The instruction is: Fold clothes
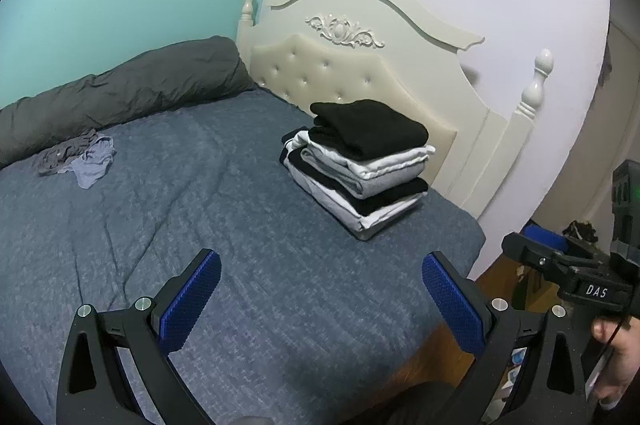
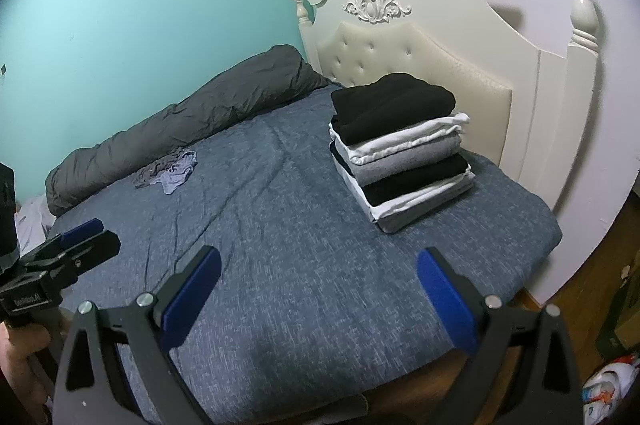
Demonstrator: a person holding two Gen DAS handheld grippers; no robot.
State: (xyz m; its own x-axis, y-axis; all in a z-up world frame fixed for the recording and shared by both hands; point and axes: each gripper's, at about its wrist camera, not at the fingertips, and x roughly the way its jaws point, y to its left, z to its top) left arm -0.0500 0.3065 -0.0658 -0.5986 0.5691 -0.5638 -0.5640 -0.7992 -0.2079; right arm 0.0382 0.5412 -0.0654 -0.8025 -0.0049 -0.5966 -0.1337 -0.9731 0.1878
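Observation:
A neat stack of folded clothes point(image 1: 362, 165) point(image 2: 404, 153), black, white and grey layers, rests on the blue bedspread point(image 1: 200, 225) point(image 2: 280, 225) near the headboard. A small crumpled pile of grey and lilac garments point(image 1: 78, 159) point(image 2: 170, 171) lies unfolded by the grey bolster. My left gripper point(image 1: 322, 283) hovers open over the near part of the bed, nothing between its blue pads. My right gripper point(image 2: 318, 281) is likewise open and empty above the bed's near edge. Each gripper also shows from the side in the other's view, right gripper point(image 1: 568, 273) and left gripper point(image 2: 68, 249).
A long dark grey bolster point(image 1: 120, 89) point(image 2: 180, 117) lies along the teal wall. The cream tufted headboard point(image 1: 360, 65) point(image 2: 440, 65) stands behind the stack. Wooden floor point(image 1: 504, 277) with clutter sits right of the bed. A hand point(image 1: 616, 353) holds the right gripper's grip.

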